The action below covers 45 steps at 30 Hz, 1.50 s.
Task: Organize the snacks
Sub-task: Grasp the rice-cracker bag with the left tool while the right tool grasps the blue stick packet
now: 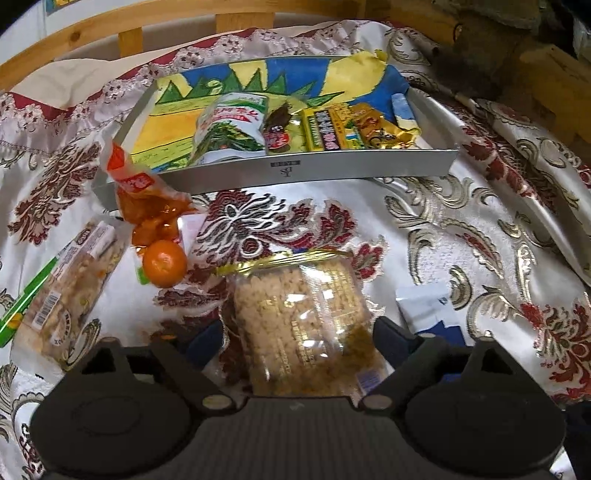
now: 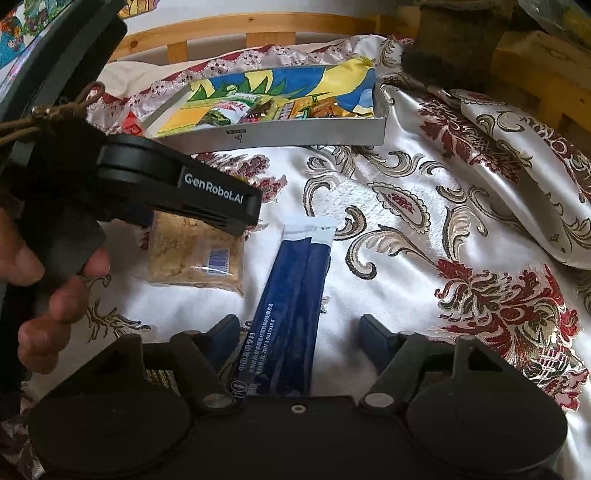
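A clear pack of puffed-rice snack (image 1: 303, 317) lies on the patterned cloth between the open fingers of my left gripper (image 1: 299, 336); it also shows in the right wrist view (image 2: 195, 251). A dark blue sachet (image 2: 291, 306) lies between the open fingers of my right gripper (image 2: 299, 339); its white end shows in the left wrist view (image 1: 424, 306). Neither gripper is closed on its pack. A shallow grey tray (image 1: 295, 170) with a colourful drawing as lining holds several snack packs at the far side; it also shows in the right wrist view (image 2: 295, 129).
Left of my left gripper lie an orange (image 1: 164, 264), a red-orange snack bag (image 1: 147, 195) and a nut bar pack (image 1: 70, 288). The left gripper body (image 2: 177, 184) and the hand holding it fill the left of the right wrist view. A wooden bed rail (image 1: 147, 22) runs behind.
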Each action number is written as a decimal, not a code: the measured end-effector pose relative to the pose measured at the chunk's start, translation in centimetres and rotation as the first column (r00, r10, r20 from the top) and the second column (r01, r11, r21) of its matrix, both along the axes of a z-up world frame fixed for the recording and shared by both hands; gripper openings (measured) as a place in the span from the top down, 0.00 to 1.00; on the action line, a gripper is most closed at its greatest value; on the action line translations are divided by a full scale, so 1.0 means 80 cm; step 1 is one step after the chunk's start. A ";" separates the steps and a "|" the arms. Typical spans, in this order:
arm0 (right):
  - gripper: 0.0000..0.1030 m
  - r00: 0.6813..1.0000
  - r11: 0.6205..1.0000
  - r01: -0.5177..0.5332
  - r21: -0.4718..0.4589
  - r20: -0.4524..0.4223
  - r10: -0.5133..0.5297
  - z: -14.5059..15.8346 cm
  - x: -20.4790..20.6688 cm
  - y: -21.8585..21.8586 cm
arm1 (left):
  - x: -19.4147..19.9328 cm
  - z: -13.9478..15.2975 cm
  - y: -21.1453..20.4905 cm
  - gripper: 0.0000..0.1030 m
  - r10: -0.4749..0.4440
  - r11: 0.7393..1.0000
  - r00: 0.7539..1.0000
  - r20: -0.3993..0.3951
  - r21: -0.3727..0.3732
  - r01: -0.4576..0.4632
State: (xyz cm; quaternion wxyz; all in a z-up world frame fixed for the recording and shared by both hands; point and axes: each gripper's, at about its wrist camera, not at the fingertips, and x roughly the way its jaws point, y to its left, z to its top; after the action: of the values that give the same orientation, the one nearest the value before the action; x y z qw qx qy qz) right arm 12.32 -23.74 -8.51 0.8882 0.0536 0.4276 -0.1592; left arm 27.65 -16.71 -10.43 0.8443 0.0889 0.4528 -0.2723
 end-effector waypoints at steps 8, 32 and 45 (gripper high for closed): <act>0.59 1.000 1.000 0.005 -0.018 -0.002 -0.005 -0.001 -0.001 0.001 | 0.001 0.001 0.007 0.28 -0.011 0.999 1.000 -0.001 -0.034 0.011; 0.66 1.000 0.993 -0.024 -0.115 0.007 0.025 0.002 0.000 0.013 | -0.008 0.010 0.022 0.26 -0.005 1.000 1.000 -0.024 -0.016 0.004; 0.67 0.995 0.982 -0.051 -0.180 0.070 0.064 0.017 -0.013 0.022 | -0.044 0.065 0.072 0.27 0.127 0.988 0.992 0.011 -0.086 -0.126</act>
State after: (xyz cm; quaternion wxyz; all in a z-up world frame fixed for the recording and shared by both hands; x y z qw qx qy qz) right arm 11.26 -21.96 -7.15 0.9091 -0.0325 0.3793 -0.1689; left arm 24.10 -10.97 -5.20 0.8666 0.0261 0.4388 -0.2364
